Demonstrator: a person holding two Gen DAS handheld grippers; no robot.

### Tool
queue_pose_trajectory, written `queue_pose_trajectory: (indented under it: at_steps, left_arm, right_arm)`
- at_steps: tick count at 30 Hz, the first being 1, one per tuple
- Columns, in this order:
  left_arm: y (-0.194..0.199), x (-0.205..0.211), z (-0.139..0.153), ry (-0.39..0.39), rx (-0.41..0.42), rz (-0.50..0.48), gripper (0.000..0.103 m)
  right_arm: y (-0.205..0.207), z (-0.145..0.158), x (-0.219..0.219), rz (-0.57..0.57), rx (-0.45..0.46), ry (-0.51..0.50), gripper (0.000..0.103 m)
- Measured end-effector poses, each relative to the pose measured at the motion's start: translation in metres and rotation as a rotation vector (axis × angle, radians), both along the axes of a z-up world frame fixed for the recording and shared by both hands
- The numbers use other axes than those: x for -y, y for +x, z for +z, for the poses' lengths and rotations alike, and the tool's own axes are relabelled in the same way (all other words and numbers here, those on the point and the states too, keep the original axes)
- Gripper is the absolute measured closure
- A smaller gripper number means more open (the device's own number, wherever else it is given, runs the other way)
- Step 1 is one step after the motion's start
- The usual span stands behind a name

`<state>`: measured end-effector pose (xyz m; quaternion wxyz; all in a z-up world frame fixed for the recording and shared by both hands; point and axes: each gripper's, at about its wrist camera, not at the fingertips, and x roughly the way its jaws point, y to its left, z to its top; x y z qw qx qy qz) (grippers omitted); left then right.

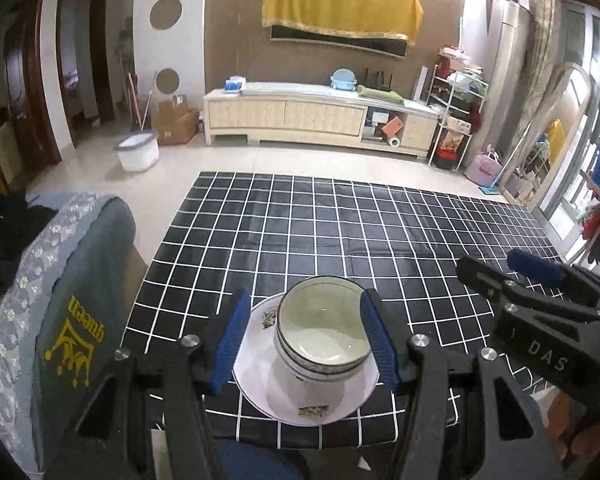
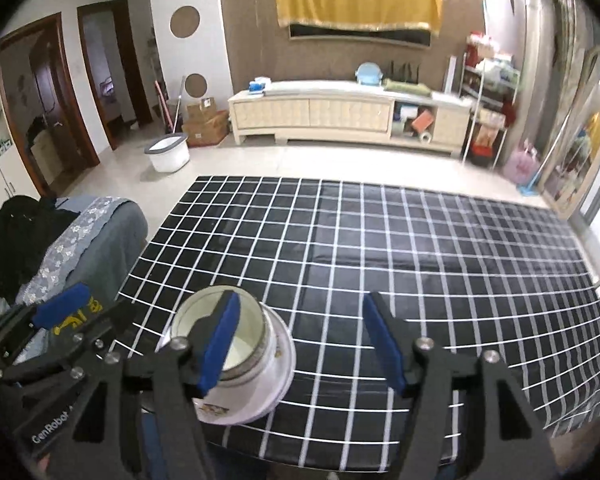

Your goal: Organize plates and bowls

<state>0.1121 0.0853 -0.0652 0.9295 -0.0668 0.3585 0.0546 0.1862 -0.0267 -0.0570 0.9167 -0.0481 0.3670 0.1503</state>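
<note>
Left wrist view is showing stacked pale ceramic bowls [image 1: 323, 332] sitting on a white round plate w/ small floral prints [image 1: 306, 394], near the front edge of the black tablecloth w/ white grid [image 1: 340, 232]. Left gripper [image 1: 306, 342] is hovering above the bowls, blue pads spread, gripping nothing. Right gripper [image 2: 306, 344] is hanging just right of the bowls [image 2: 224, 332], jaws apart & empty, over the tablecloth [image 2: 420, 260].

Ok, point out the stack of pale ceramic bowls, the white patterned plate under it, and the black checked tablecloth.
Stack of pale ceramic bowls [image 1: 324, 328]: left wrist view, inside of top bowl.
White patterned plate [image 1: 260, 322]: left wrist view, bare left rim.
Black checked tablecloth [image 2: 420, 248]: right wrist view, bare middle.
</note>
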Motion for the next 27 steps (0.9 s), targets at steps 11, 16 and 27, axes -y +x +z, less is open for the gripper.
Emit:
queue_pose_trajectory:
  at_steps: [11, 16, 27]
  left_arm:
    - [-0.048, 0.011, 0.015, 0.036, 0.135, -0.001, 0.026]
    - [-0.062, 0.017, 0.014, 0.069, 0.151, -0.002, 0.020]
    - [-0.087, 0.028, 0.012, 0.068, 0.170, -0.056, 0.011]
  right_arm:
    - [-0.038, 0.012, 0.019, -0.003, 0.118, -0.044, 0.024]
    - [-0.056, 0.011, 0.029, -0.012, 0.136, -0.035, 0.023]
    - [-0.091, 0.011, 0.044, 0.005, 0.181, -0.026, 0.000]
